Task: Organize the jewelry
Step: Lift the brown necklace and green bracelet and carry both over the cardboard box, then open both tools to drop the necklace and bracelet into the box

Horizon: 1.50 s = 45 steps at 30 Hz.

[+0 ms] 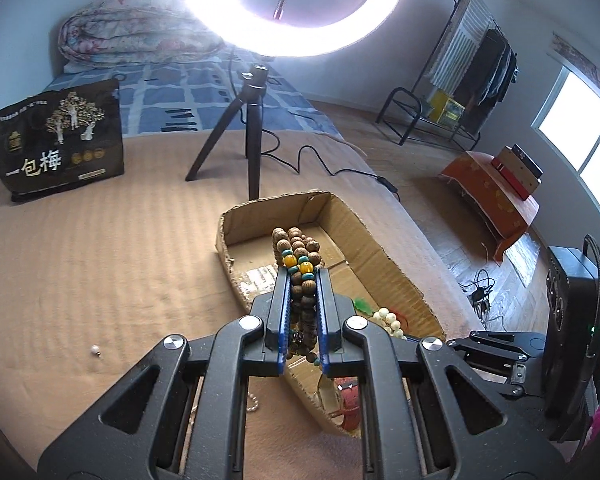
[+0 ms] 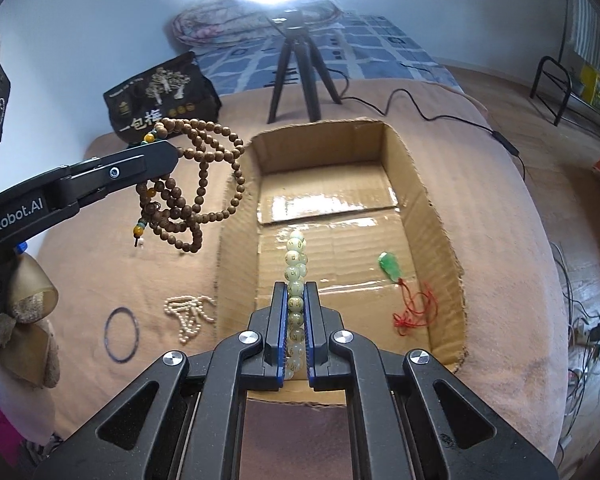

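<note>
- Left wrist view: the left gripper (image 1: 303, 276) is clenched on a brown wooden bead strand (image 1: 296, 248) with yellow and turquoise spacer beads, bunched between its pads and spilling past the tips at 12 o'clock.
- Beneath and beyond it lies the open cardboard box (image 1: 384, 248) on the tan bed cover (image 1: 100, 248); pale beads and a green pendant show inside the box at 3 o'clock of the gripper. A small lone bead (image 1: 95, 350) lies on the cover at 9 o'clock.
- Right wrist view: the right gripper (image 2: 295, 288) grasps a pale green bead bracelet (image 2: 296, 258), held above the box floor, near its front end.
- The green pendant on a red cord (image 2: 390, 266) already lies in the box at 3 o'clock. At 10 o'clock the left gripper dangles the wooden strand outside the box's left wall.
- A white pearl strand (image 2: 190, 312) and a dark thin ring (image 2: 120, 334) wait on the cover at 9 o'clock.
- Judgement: both pieces are mid-carry to the box. Next, the right gripper should lower and let go; the left must cross the wall first so the loops don't snag it.
</note>
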Available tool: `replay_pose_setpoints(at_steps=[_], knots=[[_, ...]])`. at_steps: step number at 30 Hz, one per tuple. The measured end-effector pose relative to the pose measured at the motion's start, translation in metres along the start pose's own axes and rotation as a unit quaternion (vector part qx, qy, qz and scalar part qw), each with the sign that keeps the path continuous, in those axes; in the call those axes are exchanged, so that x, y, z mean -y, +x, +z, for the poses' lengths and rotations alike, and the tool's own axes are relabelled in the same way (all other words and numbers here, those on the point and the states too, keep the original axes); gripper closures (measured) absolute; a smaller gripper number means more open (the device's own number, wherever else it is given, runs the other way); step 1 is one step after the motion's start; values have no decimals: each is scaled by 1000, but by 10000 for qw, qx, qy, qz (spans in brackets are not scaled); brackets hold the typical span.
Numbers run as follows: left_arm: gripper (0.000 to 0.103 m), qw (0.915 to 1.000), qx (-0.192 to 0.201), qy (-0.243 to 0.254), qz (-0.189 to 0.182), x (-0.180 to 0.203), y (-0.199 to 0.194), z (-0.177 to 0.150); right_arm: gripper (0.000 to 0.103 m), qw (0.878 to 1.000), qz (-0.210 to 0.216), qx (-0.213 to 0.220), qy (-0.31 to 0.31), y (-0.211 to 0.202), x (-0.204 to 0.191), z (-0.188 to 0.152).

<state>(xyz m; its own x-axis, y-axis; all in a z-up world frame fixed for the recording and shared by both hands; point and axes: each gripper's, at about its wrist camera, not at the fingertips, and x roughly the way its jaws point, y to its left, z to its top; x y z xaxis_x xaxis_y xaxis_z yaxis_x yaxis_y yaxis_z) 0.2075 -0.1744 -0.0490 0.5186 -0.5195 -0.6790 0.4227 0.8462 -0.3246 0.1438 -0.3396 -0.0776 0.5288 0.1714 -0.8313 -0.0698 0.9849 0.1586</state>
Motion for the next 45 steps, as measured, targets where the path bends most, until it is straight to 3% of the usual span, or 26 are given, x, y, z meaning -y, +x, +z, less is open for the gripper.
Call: replay_pose_setpoints(at_steps=[17, 30, 31, 32, 33, 34, 35, 36, 38, 41, 45], knots=[[93, 9995, -277, -54, -102, 8, 43, -3, 97, 9995, -146, -257, 142, 18, 21, -8], [93, 9988, -484, 46, 73, 8, 58, -9, 97, 9990, -182, -348, 216, 25, 29, -9], [92, 9986, -514, 44, 93, 8, 59, -9, 97, 9989, -177, -368, 218, 25, 29, -9], [83, 9985, -544, 30, 95, 8, 60, -9, 96, 9989, -189, -385, 207, 26, 29, -9], [64, 9985, -548, 8, 78, 8, 59, -9, 93, 9988, -224, -390, 189, 26, 29, -9], [56, 9986, -528, -9, 72, 8, 58, -9, 88, 9988, -245, -378, 179, 26, 29, -9], [49, 9989, -467, -20, 87, 7, 56, -8, 76, 9989, -250, -358, 176, 25, 29, -9], [48, 9990, -442, -15, 110, 8, 55, -8, 62, 9990, -261, -322, 175, 24, 29, -9], [48, 9990, -423, -28, 125, 7, 52, -7, 49, 9991, -322, -223, 160, 21, 28, -8], [48, 9990, -406, -63, 169, 3, 50, -6, 41, 9989, -425, -125, 133, 17, 27, -6], [48, 9990, -388, -57, 217, -1, 46, -6, 41, 9988, -462, -106, 104, 16, 24, -4]])
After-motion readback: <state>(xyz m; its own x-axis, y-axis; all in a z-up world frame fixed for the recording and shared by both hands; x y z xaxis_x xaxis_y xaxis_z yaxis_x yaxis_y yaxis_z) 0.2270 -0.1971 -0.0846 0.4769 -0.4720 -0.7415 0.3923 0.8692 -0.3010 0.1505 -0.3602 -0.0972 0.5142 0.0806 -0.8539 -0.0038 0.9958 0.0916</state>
